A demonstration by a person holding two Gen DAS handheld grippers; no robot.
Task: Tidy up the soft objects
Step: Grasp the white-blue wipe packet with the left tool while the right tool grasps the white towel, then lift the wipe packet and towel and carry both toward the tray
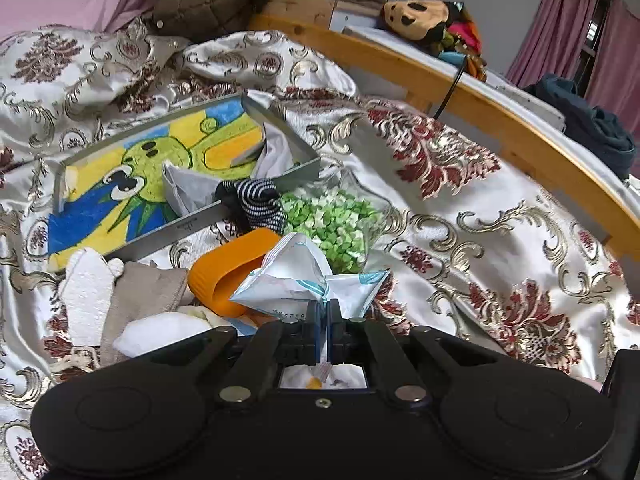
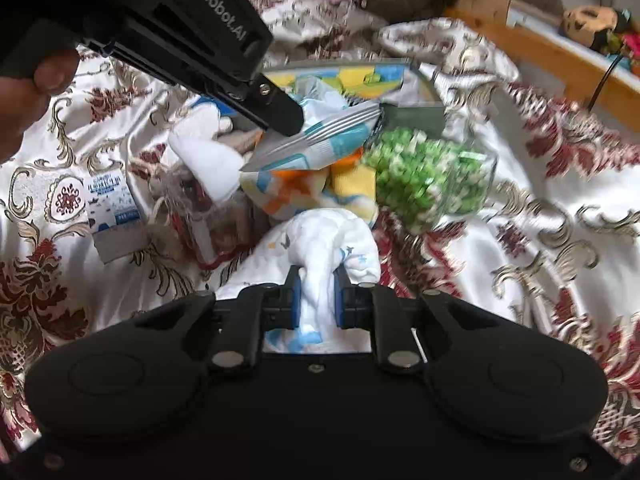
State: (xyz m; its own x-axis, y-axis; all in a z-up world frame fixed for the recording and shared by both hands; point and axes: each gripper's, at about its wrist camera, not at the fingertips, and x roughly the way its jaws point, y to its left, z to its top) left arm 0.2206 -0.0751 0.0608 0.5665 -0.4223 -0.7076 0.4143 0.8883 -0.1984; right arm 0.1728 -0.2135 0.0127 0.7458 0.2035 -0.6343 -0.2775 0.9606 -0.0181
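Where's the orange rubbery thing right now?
In the left wrist view, the orange piece lies left of centre on the patterned bedspread, just behind the white packet, with the striped sock beyond it.

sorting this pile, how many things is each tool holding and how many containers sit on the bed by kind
Crinkled white-and-teal plastic packet in the shut left tool: 1
White printed soft cloth in the shut right tool: 1
Grey tray with parrot picture: 1
Clear glass jar of green-and-white beads: 1
Total: 4
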